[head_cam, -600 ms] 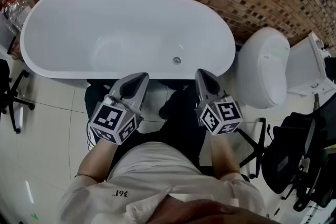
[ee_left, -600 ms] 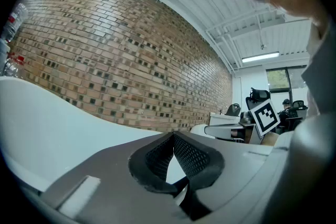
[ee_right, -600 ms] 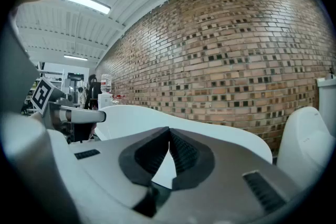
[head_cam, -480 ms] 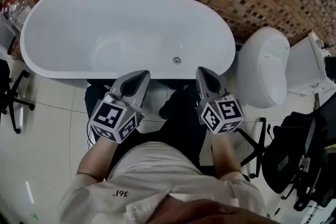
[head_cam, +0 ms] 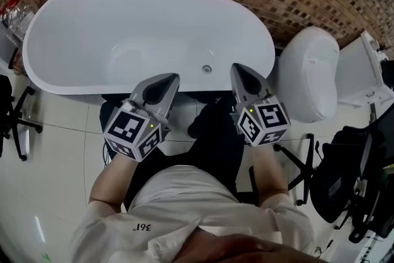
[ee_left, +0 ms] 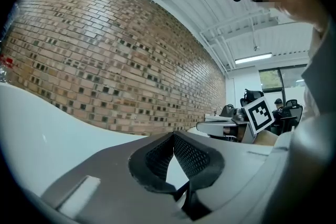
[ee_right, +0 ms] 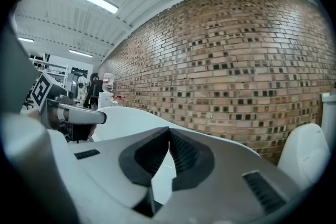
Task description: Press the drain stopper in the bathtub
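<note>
The left tongs (head_cam: 168,79) and right tongs (head_cam: 237,69), both pressed together and empty, point toward 12 o'clock over the bathtub's (head_cam: 74,28) near rim, either side of the drain stopper (head_cam: 207,69).

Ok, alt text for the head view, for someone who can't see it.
A person faces a white bathtub, left gripper and right gripper both shut and empty by its near rim. The drain stopper inside is untouched; a toilet stands beside.

Small round silvery drain stopper (head_cam: 207,69), seated in the basin of a white oval bathtub (head_cam: 148,21), toward its right end, close to the near rim.
</note>
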`<state>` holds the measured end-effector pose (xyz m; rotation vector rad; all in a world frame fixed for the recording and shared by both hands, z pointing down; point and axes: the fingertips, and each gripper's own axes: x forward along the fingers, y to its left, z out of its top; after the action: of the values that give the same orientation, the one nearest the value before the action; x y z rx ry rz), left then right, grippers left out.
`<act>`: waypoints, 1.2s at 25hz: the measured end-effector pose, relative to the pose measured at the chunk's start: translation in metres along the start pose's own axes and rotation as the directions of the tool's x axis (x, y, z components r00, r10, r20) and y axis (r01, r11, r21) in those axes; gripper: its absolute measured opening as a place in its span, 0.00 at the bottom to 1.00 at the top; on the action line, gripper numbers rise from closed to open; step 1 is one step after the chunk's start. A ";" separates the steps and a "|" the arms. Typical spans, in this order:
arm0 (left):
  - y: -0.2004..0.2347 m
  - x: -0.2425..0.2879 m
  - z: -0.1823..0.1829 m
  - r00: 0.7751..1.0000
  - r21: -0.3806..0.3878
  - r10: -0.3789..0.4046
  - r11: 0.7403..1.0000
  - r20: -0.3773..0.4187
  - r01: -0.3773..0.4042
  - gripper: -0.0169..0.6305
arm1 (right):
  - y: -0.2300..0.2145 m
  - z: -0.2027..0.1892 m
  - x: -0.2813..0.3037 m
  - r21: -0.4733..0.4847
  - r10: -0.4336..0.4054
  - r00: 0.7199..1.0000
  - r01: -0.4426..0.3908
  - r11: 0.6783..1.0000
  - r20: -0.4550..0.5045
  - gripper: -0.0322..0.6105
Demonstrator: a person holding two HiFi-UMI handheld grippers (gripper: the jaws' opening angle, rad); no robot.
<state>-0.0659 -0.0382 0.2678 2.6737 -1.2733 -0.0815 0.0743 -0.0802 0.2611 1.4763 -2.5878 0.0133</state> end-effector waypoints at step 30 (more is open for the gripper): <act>0.021 0.067 0.029 1.000 0.078 -0.022 0.997 -0.012 0.023 0.04 | -0.026 0.054 0.061 -0.124 0.019 0.999 -0.013 0.992 0.050 0.07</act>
<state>-0.0430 -0.1066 0.2449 2.7500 -1.2692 -0.0203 0.0592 -0.1504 0.2146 1.4307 -2.5880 -0.1819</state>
